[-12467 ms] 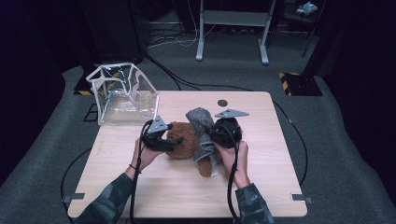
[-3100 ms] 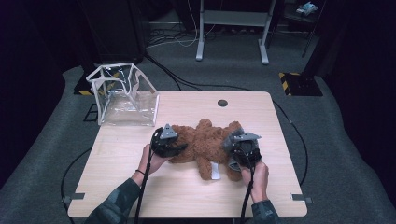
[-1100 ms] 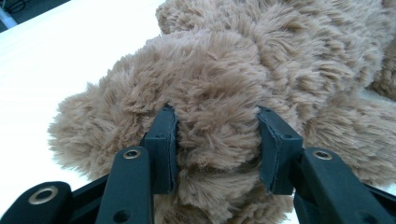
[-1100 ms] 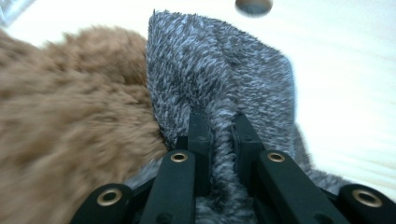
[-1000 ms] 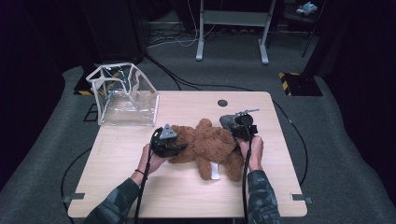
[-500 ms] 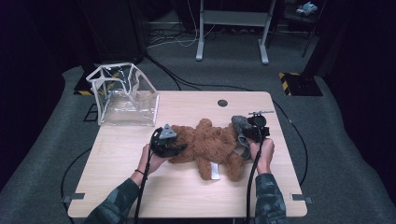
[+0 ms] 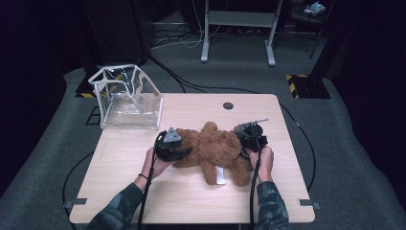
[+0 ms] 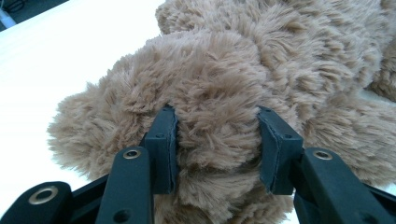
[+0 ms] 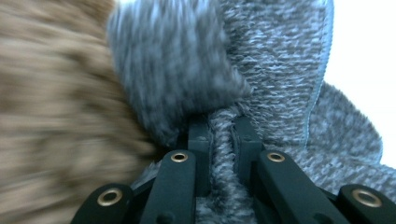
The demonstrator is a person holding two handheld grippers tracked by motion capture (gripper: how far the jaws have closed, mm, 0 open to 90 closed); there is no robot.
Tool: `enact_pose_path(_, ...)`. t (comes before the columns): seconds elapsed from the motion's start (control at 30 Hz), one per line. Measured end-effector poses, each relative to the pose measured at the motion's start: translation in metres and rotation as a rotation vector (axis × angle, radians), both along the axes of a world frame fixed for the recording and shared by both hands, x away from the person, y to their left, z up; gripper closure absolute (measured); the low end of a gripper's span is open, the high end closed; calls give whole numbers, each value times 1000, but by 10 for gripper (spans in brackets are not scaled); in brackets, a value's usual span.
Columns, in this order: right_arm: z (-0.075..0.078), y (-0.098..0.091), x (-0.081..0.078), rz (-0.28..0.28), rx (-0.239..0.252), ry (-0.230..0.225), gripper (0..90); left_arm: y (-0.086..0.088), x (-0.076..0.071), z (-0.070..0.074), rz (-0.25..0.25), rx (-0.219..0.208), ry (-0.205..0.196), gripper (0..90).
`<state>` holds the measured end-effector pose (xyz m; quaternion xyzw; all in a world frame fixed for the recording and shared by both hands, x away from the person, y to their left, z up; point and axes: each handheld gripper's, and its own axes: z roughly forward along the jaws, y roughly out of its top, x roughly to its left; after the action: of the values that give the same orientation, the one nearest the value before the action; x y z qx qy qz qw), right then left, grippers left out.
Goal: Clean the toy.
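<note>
A brown plush bear (image 7: 210, 151) lies across the middle of the counter (image 7: 143, 196), well inside every edge. The left tool (image 7: 178, 152) is clamped on a thick fold of the bear's fur; in the left gripper view its pads (image 8: 161, 140) sink into the pile on both sides. The right tool (image 7: 245, 143) sits at the bear's other end, pinched on a ridge of grey knitted cloth (image 9: 280, 74), its jaws nearly together with the fabric between them. A clear plastic bag (image 7: 127, 98) stands open at the far left corner, apart from the bear. Bare counter stretches along the near edge and to the left of the bear; a small round hole (image 7: 228, 105) sits near the far edge
</note>
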<state>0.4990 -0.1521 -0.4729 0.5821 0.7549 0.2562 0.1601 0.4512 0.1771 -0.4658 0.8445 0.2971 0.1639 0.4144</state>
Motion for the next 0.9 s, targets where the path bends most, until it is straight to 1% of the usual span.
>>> enact_pose_path(0.03, -4, -2, 1, -19, -16, 10, 821, 0, 0, 0, -1, -1, 0, 546)
enact_pose_path(0.1, -10, -9, 4, -59, -68, 19, 821, 0, 0, 0, -1, -2, 2, 546)
enact_pose_path(0.17, -14, -21, 4, -88, -75, 33, 820, 1, 0, 0, 1, -4, 0, 546)
enact_pose_path(0.2, -14, -26, 2, -104, -63, 30, 820, 1, 0, 0, 0, -4, 0, 546)
enact_pose_path(0.23, -12, -29, -1, -113, -41, 27, 819, 1, 0, 0, 1, -5, 1, 546)
enact_pose_path(0.3, -5, -34, -8, -105, -16, 0, 819, 1, 0, 0, 1, -5, 1, 546)
enact_pose_path(0.33, 1, -35, -13, -108, 7, -8, 819, 1, 0, 0, 2, -6, 0, 546)
enact_pose_path(0.37, 6, -36, -18, -102, 27, -23, 819, 1, 0, 0, 2, -6, 0, 546)
enact_pose_path(0.43, 16, -37, -26, -88, 52, -46, 819, 1, 0, 0, 2, -5, 0, 546)
enact_pose_path(0.47, 23, -37, -32, -77, 78, -66, 819, 0, 0, 0, 2, -4, 0, 546)
enact_pose_path(0.5, 29, -37, -38, -71, 89, -80, 819, 0, 0, 0, 3, -4, -1, 546)
enact_pose_path(0.53, 34, -36, -43, -51, 97, -101, 819, 0, 0, 0, -1, 1, 2, 546)
enact_pose_path(0.57, 38, -35, -47, -46, 102, -112, 818, 0, 0, 0, 0, 1, 2, 546)
enact_pose_path(0.6, 44, -32, -53, -30, 122, -125, 818, 0, 0, 0, -1, 1, 2, 546)
enact_pose_path(0.67, 50, -26, -59, 2, 125, -142, 819, 0, 0, 0, 0, 3, 1, 546)
enact_pose_path(0.7, 52, -24, -61, 21, 134, -140, 818, 0, 0, 1, -2, 11, 1, 546)
enact_pose_path(0.73, 53, -20, -61, 41, 133, -144, 818, 0, 0, 0, 1, 7, -3, 546)
enact_pose_path(0.8, 52, -12, -60, 57, 127, -130, 819, 0, 0, 1, 1, 9, -3, 546)
enact_pose_path(0.83, 50, -9, -58, 70, 120, -124, 819, 0, 0, 1, -2, 13, 0, 546)
enact_pose_path(0.9, 43, -4, -53, 72, 114, -96, 821, 0, 0, 1, -2, 12, 0, 546)
